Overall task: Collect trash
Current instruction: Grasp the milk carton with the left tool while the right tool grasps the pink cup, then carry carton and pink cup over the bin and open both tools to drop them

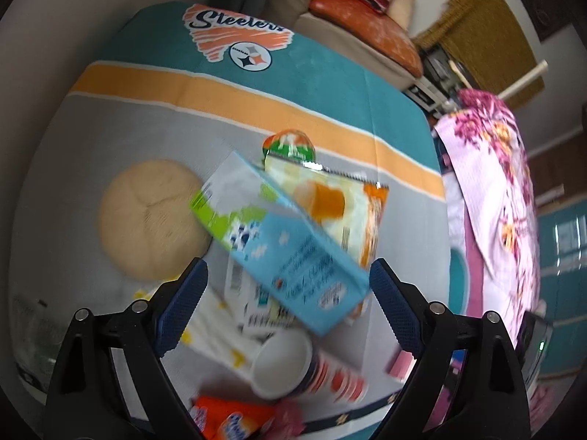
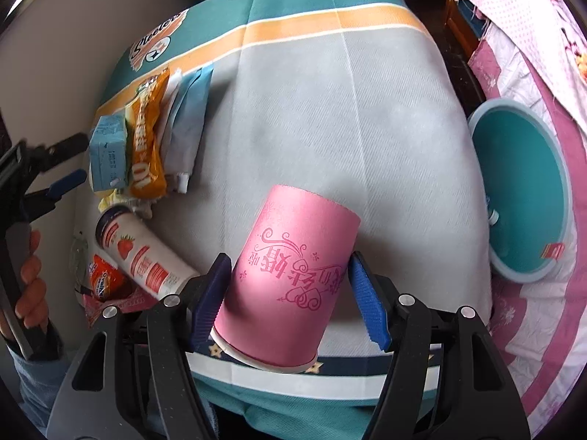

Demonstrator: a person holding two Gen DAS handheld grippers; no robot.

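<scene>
Smooth pink paper cup [image 2: 290, 275], cylindrical, clamped between ribbed blue pads of right gripper [image 2: 290, 300]; rim partly hidden. Left gripper [image 1: 290, 311] held wide open above blurred blue carton [image 1: 293, 256].

The right gripper [image 2: 290, 300] clamps a pink cup [image 2: 290, 278]; the teal bin [image 2: 521, 198] sits right of the cup.

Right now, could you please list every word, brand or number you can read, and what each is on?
"Steelers", twice: script and round badge on the tablecloth.
"10": orange snack wrapper.
Pink paper cup: ornate Chinese characters, upside down, unreadable.
Blue milk carton, strawberry cup, small orange packet: print too blurred or small.
</scene>
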